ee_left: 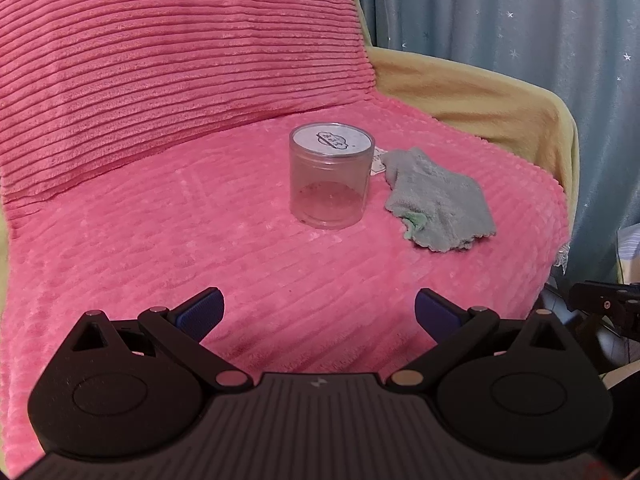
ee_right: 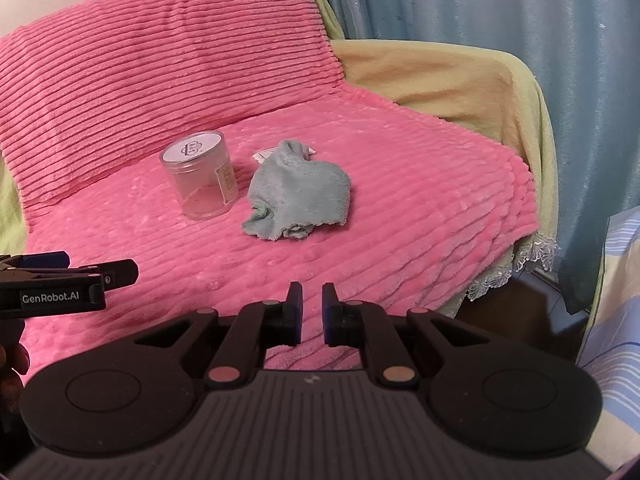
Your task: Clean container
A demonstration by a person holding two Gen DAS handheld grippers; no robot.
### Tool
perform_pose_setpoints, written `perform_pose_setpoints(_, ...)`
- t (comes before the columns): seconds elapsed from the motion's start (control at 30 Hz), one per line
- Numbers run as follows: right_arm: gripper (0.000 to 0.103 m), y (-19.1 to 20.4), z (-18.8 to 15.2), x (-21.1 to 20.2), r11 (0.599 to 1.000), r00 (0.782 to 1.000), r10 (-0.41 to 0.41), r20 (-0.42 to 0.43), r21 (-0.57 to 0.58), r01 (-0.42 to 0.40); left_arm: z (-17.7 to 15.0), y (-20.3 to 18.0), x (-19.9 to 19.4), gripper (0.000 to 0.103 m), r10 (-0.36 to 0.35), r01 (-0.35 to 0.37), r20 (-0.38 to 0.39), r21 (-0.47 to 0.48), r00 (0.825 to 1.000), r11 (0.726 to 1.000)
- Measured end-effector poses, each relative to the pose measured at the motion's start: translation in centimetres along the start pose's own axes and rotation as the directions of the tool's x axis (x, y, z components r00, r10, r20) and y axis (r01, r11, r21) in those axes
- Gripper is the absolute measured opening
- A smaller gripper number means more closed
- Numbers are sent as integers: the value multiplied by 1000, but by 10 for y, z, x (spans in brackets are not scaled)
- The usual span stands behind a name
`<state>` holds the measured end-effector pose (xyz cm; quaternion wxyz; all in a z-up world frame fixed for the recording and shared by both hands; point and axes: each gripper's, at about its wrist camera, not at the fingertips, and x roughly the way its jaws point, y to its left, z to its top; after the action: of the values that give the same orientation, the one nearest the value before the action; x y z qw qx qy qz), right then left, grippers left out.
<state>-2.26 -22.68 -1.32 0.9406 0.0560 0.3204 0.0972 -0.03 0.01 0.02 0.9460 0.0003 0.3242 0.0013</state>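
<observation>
A clear plastic container (ee_left: 330, 184) with a white labelled lid stands upright on the pink blanket; the right wrist view has the same container (ee_right: 200, 184) left of centre. A crumpled grey cloth (ee_left: 440, 200) lies just to its right, close to it, and the cloth (ee_right: 300, 188) has a white tag at its far end. My left gripper (ee_left: 320, 304) is open wide, well short of the container, with nothing between its fingers. My right gripper (ee_right: 312, 292) has its jaws nearly together with only a narrow gap, empty, short of the cloth.
A ribbed pink blanket (ee_left: 160, 240) covers the seat and backrest of a sofa with a yellow cover (ee_right: 460, 80). Blue starred curtains (ee_right: 520, 20) hang behind. The seat edge with lace trim (ee_right: 520, 264) drops off at right, beside striped fabric (ee_right: 616, 300).
</observation>
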Motion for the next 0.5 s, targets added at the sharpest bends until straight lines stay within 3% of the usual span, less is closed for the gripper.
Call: perform_pose_setpoints(0.5, 8, 1, -2, 2, 1000, 1000, -2, 3, 0, 2, -3, 3, -1, 102, -23, 23, 5, -14, 1000, 1000)
